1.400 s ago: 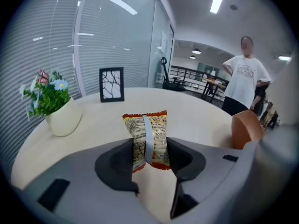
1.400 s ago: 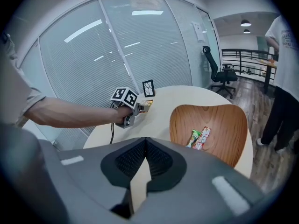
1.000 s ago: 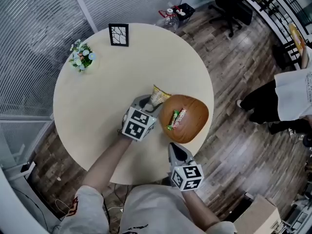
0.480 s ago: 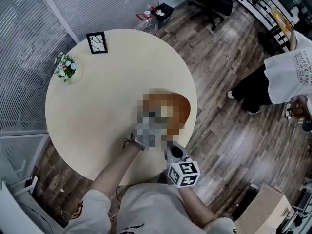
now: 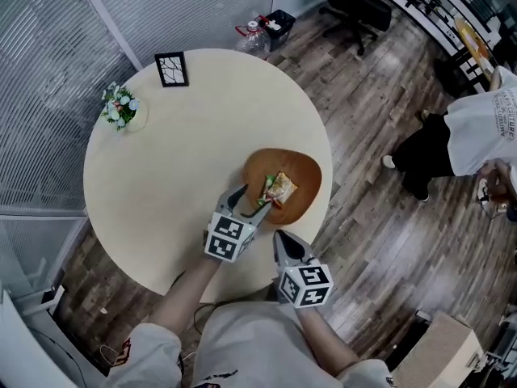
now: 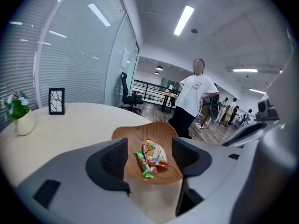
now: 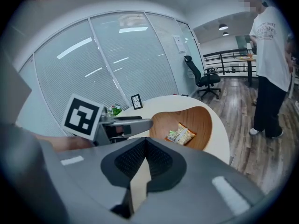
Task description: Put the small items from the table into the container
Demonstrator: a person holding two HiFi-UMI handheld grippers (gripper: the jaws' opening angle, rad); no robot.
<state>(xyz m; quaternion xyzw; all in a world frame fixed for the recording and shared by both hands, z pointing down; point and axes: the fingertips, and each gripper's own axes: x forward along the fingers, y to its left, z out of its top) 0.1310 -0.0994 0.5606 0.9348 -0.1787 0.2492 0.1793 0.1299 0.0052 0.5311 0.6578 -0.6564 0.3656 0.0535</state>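
The fingers of our left gripper (image 6: 149, 161) are opening, empty, beside the wooden bowl (image 5: 305, 175) holding a snack packet (image 5: 283, 187) and green bar (image 5: 265, 194); our right gripper (image 7: 144, 149) has its fingers pressed together.

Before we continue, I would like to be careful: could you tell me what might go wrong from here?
1. The wooden bowl sits close to the edge of the table; a nudge could push it off.
2. The left gripper, its jaws opening and gripping nothing, hangs at the bowl's near rim; pulling back could tip it and spill the yellow snack packet and green bar.
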